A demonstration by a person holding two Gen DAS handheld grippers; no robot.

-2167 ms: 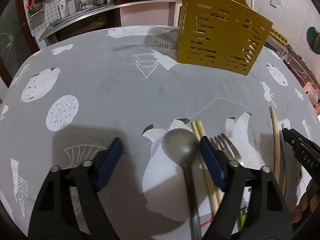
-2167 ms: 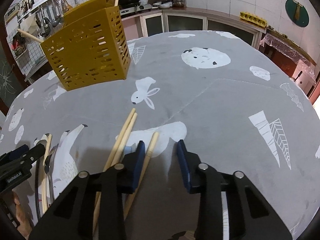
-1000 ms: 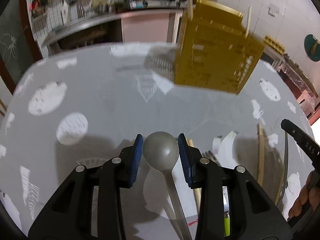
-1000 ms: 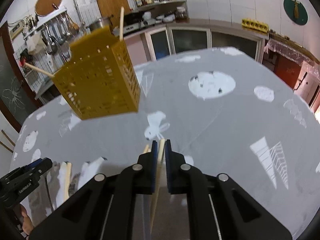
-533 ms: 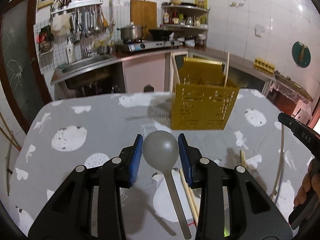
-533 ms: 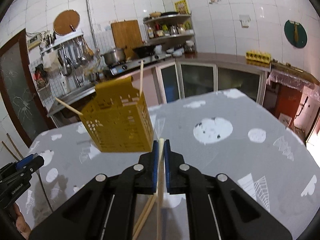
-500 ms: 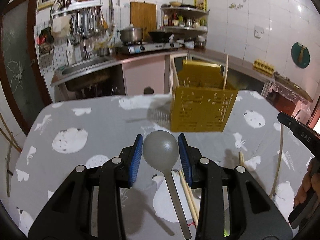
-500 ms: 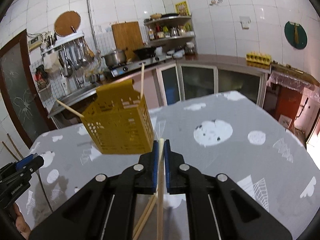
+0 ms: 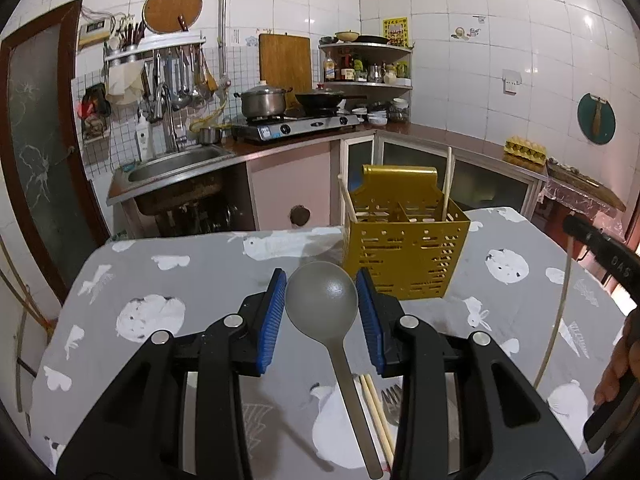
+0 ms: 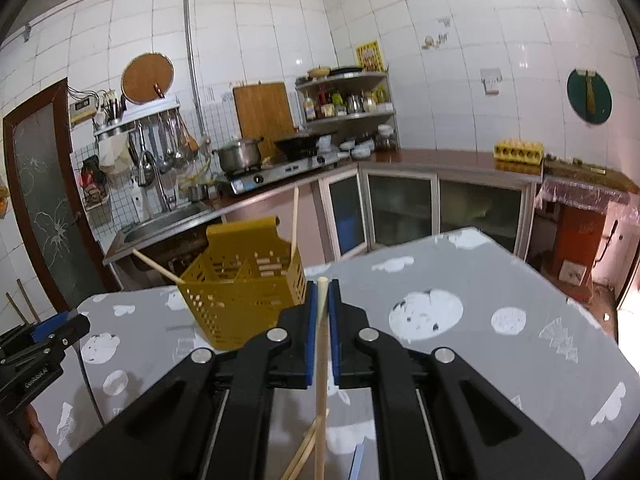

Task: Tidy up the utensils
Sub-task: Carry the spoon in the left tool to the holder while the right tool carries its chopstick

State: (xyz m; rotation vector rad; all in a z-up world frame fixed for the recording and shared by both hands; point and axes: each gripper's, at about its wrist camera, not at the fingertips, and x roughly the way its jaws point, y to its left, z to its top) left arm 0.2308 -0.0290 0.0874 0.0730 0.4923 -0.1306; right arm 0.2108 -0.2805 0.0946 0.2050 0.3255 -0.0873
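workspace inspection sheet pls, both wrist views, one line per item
surface: table under grey cloth with white animal prints
job's things: yellow caddy upright with two chopsticks in it; spoon and chopstick lifted; chopstick pair and fork lying on table
clutter: nothing seen
grippers: left gripper shut on spoon bowl; right gripper shut on chopstick
cables: nothing seen
surroundings: sink, stove with pot and wok, tiled walls
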